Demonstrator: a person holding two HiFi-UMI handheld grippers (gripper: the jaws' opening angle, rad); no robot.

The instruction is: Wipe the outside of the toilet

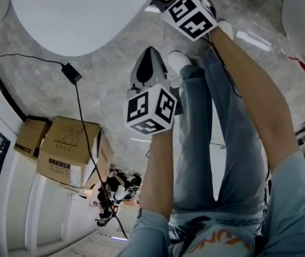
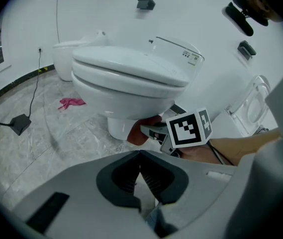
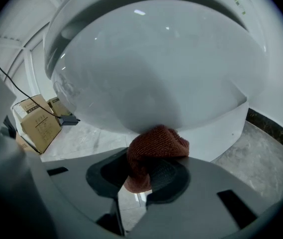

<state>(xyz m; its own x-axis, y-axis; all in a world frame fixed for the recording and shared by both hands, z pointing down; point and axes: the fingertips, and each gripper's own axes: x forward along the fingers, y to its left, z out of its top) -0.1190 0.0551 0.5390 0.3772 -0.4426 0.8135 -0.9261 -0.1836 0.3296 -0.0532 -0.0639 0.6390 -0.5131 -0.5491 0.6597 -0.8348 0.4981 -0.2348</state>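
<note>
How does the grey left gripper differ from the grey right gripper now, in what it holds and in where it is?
The right gripper is shut on a red-brown knitted cloth; the left gripper is shut on nothing. The right gripper holds its cloth against the underside of the white toilet bowl; the left gripper hangs back, apart from that bowl. Both are grey, and both have their jaws together.

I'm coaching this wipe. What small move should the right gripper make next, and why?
Probably slide the right gripper sideways along the curve of the toilet bowl. Its jaws are shut on the reddish-brown cloth, which appears pressed against one low spot on the bowl's underside, so the surface to either side is not being touched.
</note>
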